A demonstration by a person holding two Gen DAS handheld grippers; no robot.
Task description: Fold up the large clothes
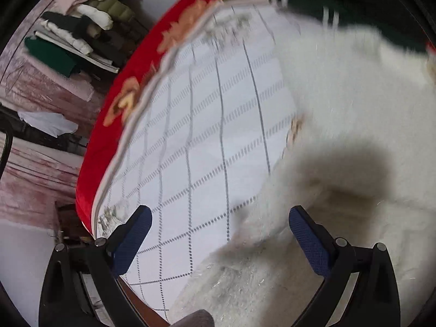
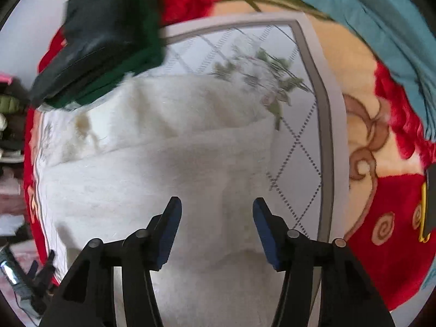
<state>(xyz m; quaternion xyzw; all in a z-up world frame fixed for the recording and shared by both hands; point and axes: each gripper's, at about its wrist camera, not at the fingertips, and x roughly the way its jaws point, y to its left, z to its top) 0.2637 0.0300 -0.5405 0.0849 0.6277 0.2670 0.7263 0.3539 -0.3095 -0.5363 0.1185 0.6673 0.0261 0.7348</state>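
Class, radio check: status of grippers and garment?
Left gripper open, empty. Right gripper open, empty. White fluffy garment lies partly folded. Dark folded clothes overlap its far edge.

Bright daylight — motion-blurred, fisheye-warped edges

Two close downward wrist views, shared white garment (image 1: 340,103)

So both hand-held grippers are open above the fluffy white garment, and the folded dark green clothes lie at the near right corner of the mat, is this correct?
Not quite. The folded dark green clothes lie at the far left corner of the checked mat, as the right wrist view shows. The rest holds: the left hand-held gripper and right hand-held gripper are both open above the fluffy white garment.
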